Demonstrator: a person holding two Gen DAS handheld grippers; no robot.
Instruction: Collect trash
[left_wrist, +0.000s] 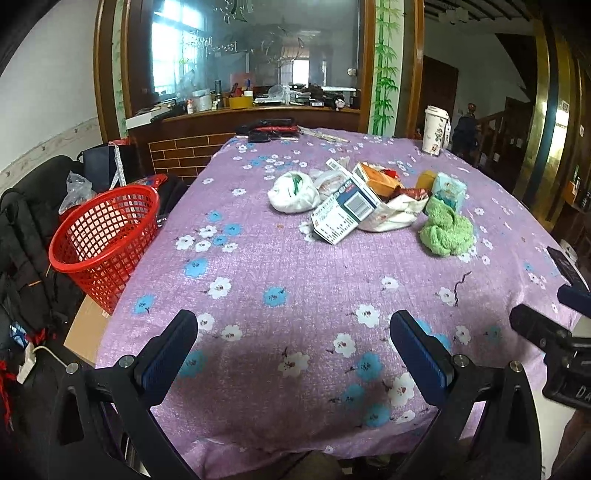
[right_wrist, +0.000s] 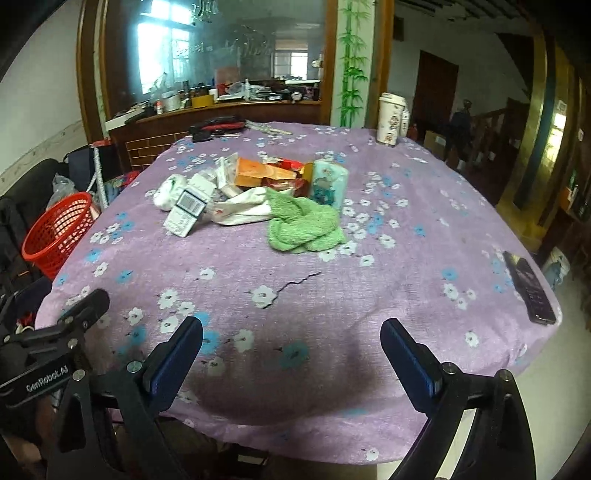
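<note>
- Sitting mid-desk is the trash pile (left_wrist: 365, 199): a white-and-blue barcoded carton (left_wrist: 345, 214), an orange box (right_wrist: 258, 173), crumpled white bags (left_wrist: 293, 194), red wrappers and a teal tissue pack (right_wrist: 328, 182), all jumbled and touching.
- A green cloth (right_wrist: 303, 223) slumps against the pile's right side.
- The red mesh basket (left_wrist: 105, 240) sits off the desk's (left_wrist: 295, 288) left edge.
- Left gripper (left_wrist: 293, 354) and right gripper (right_wrist: 291, 354) hover near the front edge, fingers spread wide, holding nothing.
</note>
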